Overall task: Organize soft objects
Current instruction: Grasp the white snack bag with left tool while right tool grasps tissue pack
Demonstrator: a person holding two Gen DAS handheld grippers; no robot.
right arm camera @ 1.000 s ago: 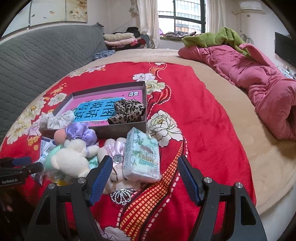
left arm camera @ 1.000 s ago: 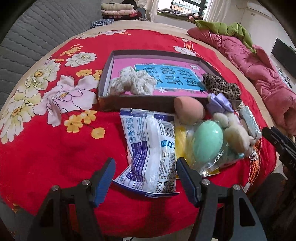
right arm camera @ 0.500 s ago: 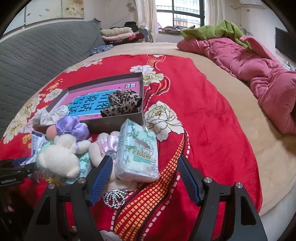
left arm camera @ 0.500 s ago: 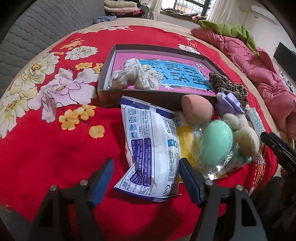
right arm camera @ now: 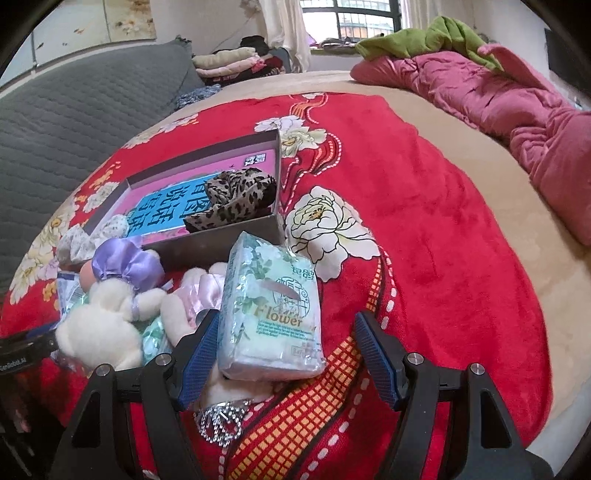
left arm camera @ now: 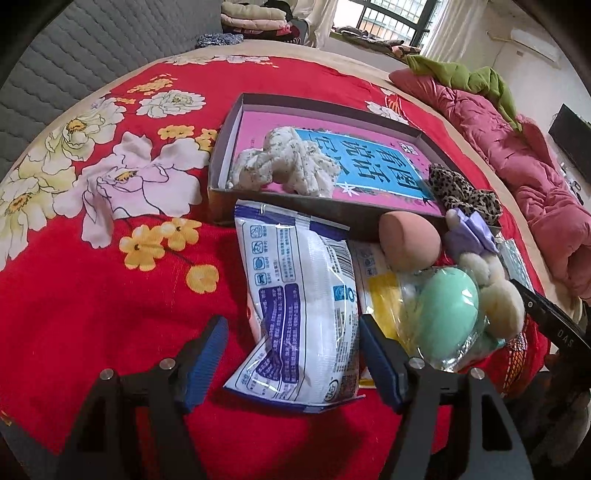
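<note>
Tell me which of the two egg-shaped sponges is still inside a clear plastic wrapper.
The mint-green sponge is; shiny clear film covers it. The peach-pink sponge, lying bare against the box, has no wrapper.

Daylight enters from the window [right arm camera: 347, 26] far ahead of both grippers; scene evenly bright, shadows soft. Strong fisheye curvature, black vignette at corners. Focus sharp, window slightly overexposed.

You're in a home bedroom: a red floral blanket [right arm camera: 424, 221] covers the bed, a pink quilt [right arm camera: 517, 107] (rumpled) beyond it.
</note>
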